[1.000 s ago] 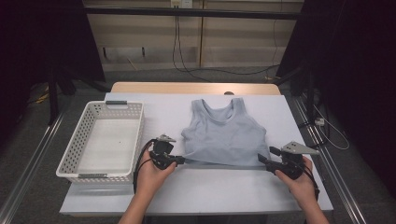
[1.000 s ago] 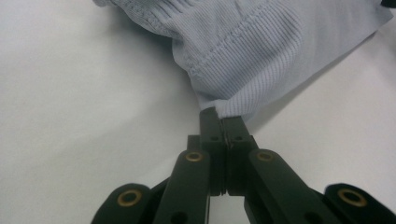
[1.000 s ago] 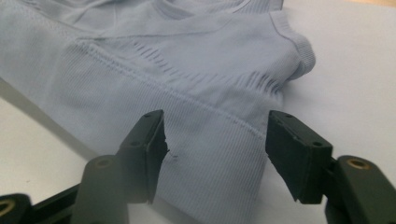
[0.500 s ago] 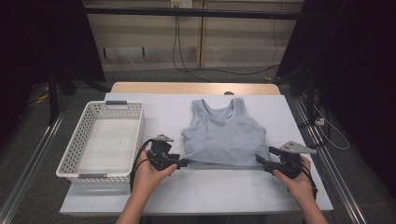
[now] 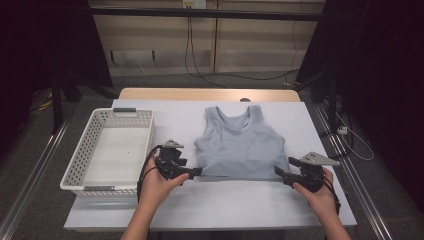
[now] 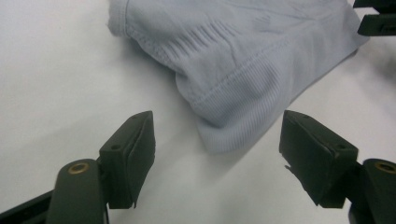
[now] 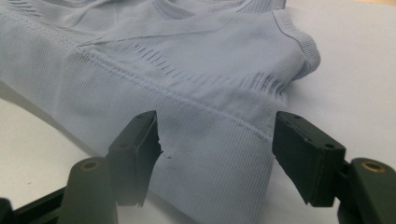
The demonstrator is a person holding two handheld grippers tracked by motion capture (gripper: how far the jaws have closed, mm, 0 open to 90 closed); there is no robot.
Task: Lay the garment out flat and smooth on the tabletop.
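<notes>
A pale blue tank top (image 5: 240, 145) lies flat on the white table (image 5: 225, 205), neckline away from me. My left gripper (image 5: 194, 172) sits at the hem's left corner. Its jaws have just been opening, and the corner (image 6: 224, 130) now lies free on the table just ahead of the pads (image 6: 135, 149). My right gripper (image 5: 280, 174) is at the hem's right corner. In the right gripper view it (image 7: 215, 154) stands open, with the ribbed hem (image 7: 210, 140) lying between its jaws without being pinched. The right gripper's jaws (image 6: 378, 21) also show in the left gripper view.
A white perforated basket (image 5: 80, 155) stands empty on the left of the table, close to my left hand. A strip of wooden tabletop (image 5: 200, 94) runs behind the white sheet. Metal rails (image 5: 350, 175) and cables flank the table on the floor.
My left gripper has opened and let go of the hem's left corner. The hem, stretched between the two grippers before, now rests slack on the table. Both hands have hardly moved.
</notes>
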